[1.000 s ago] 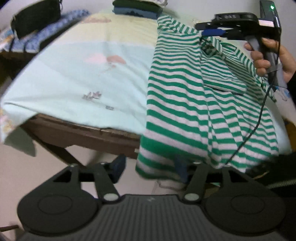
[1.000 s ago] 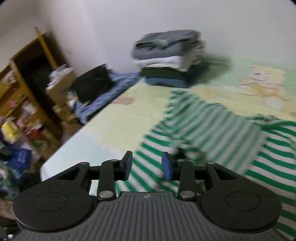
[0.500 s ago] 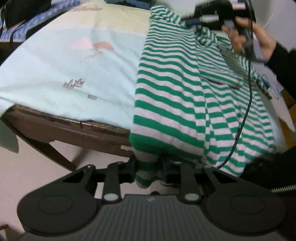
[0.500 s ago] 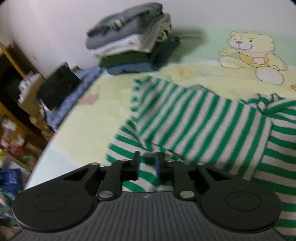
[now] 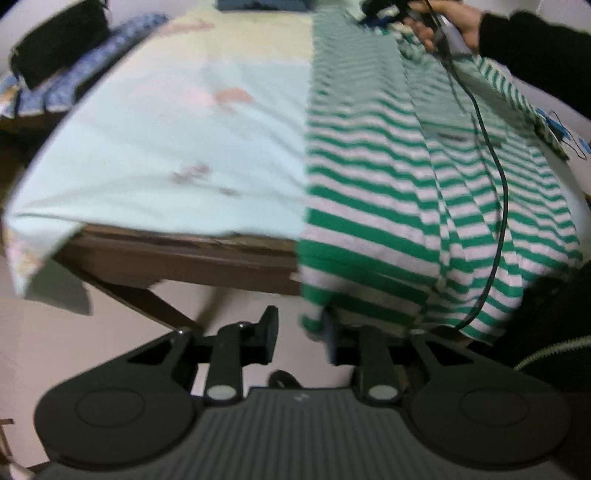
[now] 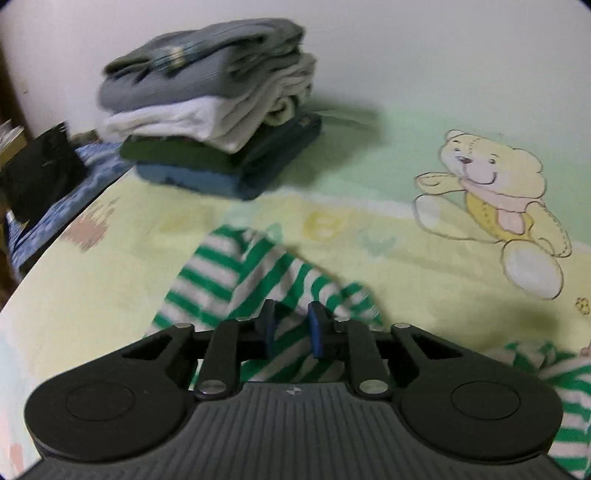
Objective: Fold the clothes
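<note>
The left tongs (image 5: 299,334) are opening: a gap shows between the jaws, and the hem corner of the striped shirt (image 5: 417,177) is hanging at the right-hand jaw, touching it, with no pinch visible. The right tongs (image 6: 290,328) are closing to a narrow gap with a raised ridge of striped cloth between the jaws; whether the pads are already pressing on it cannot be told.

The shirt is lying lengthwise on the bed (image 5: 177,147), occupying the 3 o'clock half of the left wrist view, with its hem drooping over the bed's near edge toward 6 o'clock. Judged from this, the two tongs are being stationed at opposite ends of one long edge so the edge can be drawn straight or carried over in a fold.

A hand (image 5: 443,18) with a dark sleeve is holding the right tool at 1 o'clock, its cable (image 5: 496,192) trailing across the fabric. A stack of folded clothes (image 6: 210,122) is sitting at 11 o'clock near the wall, apparently kept clear of the working area.
</note>
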`<move>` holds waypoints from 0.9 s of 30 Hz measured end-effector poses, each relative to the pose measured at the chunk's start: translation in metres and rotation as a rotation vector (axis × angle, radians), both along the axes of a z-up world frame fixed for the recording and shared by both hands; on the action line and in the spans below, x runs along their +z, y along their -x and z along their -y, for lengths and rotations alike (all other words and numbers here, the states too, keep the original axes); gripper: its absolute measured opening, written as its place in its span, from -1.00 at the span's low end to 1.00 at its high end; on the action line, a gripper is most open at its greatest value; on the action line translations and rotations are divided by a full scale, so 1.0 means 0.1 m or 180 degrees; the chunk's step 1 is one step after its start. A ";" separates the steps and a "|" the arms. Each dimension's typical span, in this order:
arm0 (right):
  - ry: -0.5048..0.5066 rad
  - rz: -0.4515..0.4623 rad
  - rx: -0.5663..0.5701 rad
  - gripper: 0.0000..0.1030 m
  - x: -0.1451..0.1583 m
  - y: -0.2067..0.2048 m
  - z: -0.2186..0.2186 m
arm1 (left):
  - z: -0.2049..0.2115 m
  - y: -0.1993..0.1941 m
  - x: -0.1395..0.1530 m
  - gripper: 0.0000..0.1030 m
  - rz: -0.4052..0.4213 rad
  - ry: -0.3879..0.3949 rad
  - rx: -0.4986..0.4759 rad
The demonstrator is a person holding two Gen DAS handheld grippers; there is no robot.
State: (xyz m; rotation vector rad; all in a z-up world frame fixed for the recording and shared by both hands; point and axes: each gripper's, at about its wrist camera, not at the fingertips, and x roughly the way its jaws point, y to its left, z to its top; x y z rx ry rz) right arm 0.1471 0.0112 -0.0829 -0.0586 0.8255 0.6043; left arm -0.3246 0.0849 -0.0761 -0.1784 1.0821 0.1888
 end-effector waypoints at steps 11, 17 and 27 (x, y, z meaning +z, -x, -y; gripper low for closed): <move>-0.0600 -0.0094 -0.0420 -0.07 0.22 0.42 1.24 | -0.13 -0.89 0.71 -0.22 0.0775 -0.0540 -0.0509; -0.0506 -0.0092 -0.0540 0.13 0.10 0.55 1.41 | 0.17 -1.87 0.45 0.15 0.0880 -0.0646 -0.1318; -0.0356 -0.0092 -0.0958 -0.67 -0.03 0.52 1.26 | 0.17 -2.81 -0.02 0.15 0.0750 -0.0244 -0.2054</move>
